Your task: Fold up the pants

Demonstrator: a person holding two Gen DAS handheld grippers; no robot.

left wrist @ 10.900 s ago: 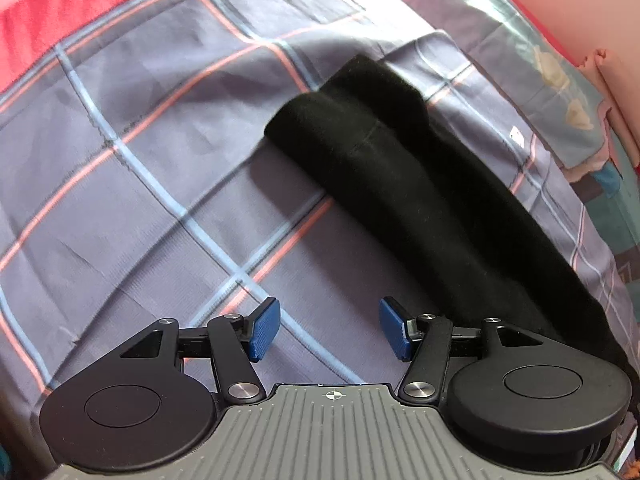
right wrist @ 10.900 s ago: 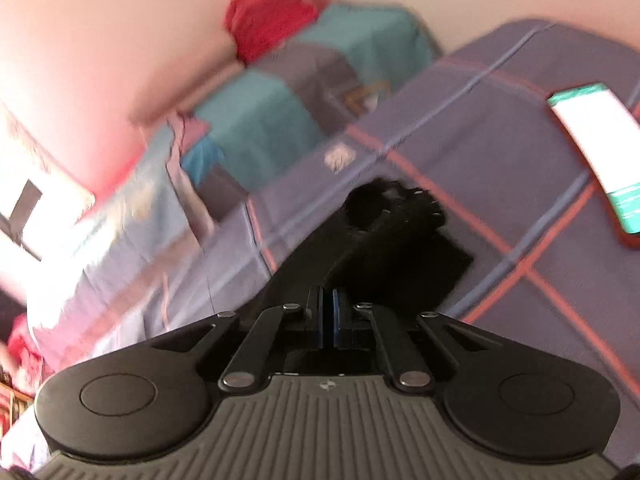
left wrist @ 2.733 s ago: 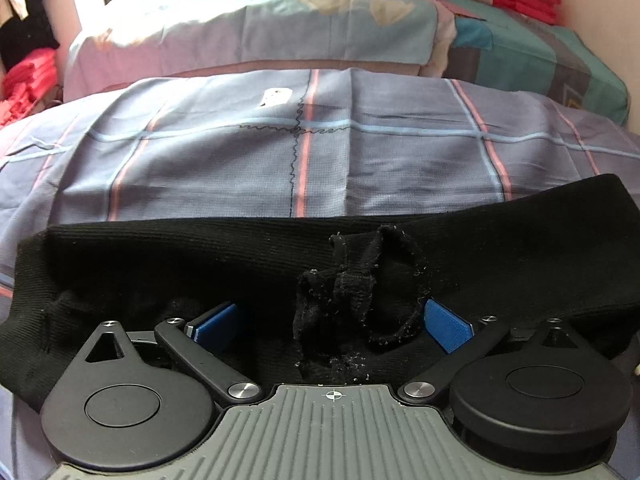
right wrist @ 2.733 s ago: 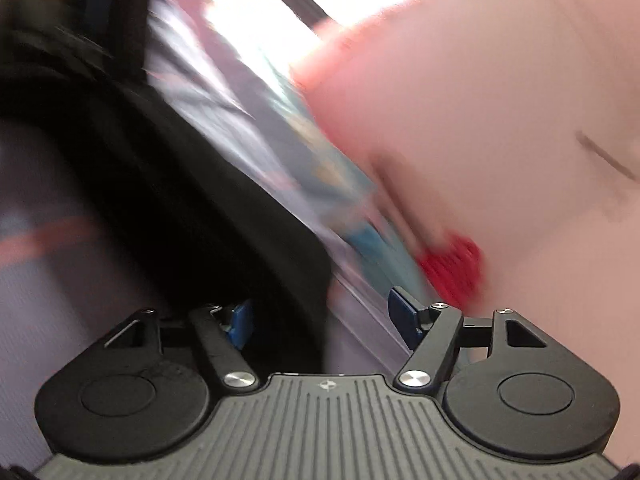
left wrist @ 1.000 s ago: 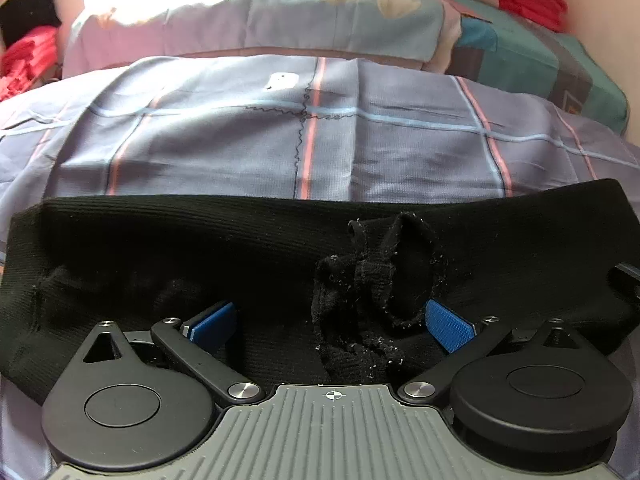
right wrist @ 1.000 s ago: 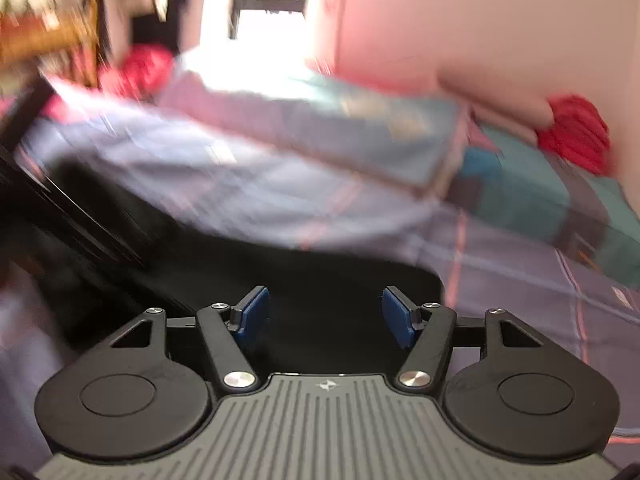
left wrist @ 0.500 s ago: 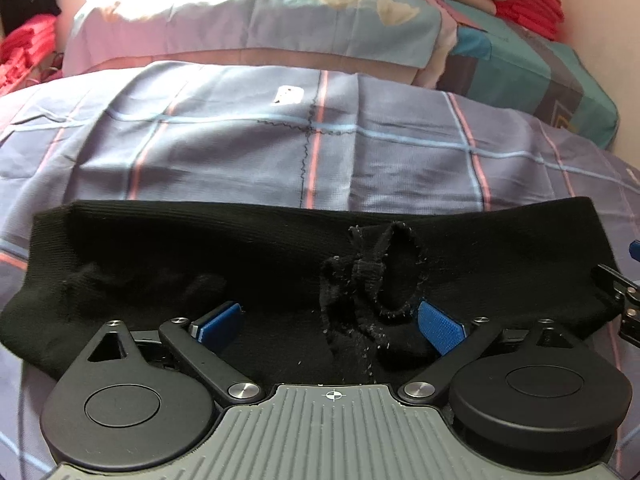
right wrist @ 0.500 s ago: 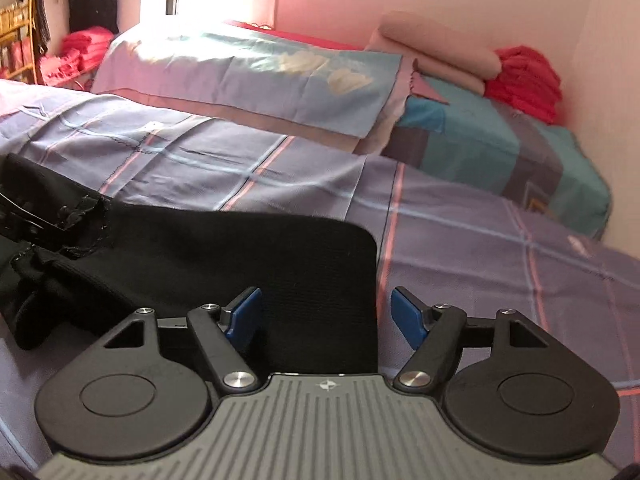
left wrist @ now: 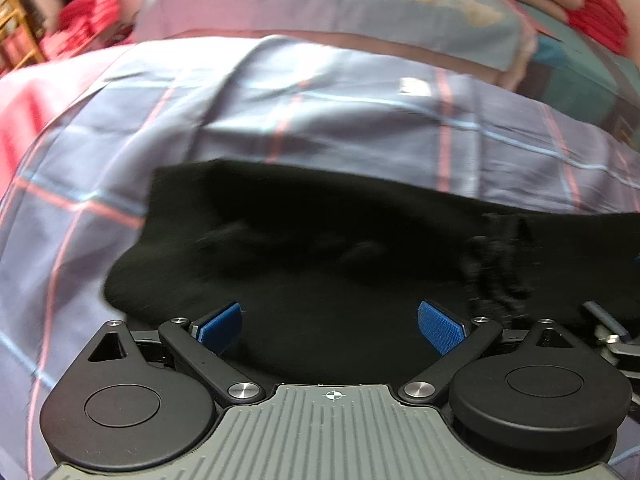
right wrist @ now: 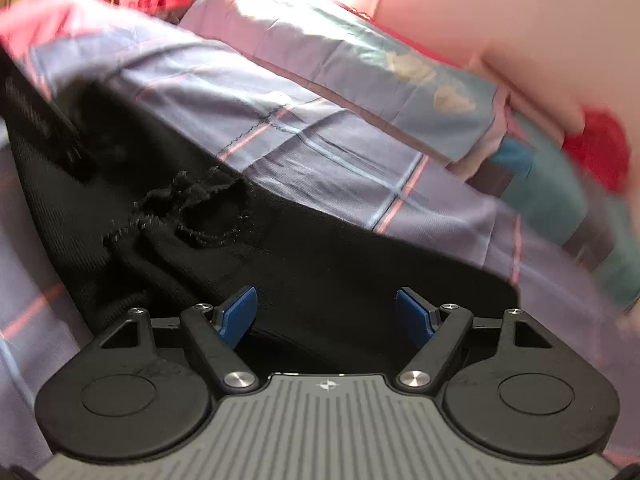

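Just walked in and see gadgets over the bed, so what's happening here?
A person is folding black pants on a plaid bedsheet, working a handheld gripper in each hand. The pants lie in a long flat band with a drawstring bunched on top. The left gripper is open above the fabric; the right gripper is opening, its pads clear of the cloth. Nothing is gripped.

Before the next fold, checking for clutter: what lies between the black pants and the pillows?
Only bare plaid sheet lies between the black pants and pillows, in both wrist views.
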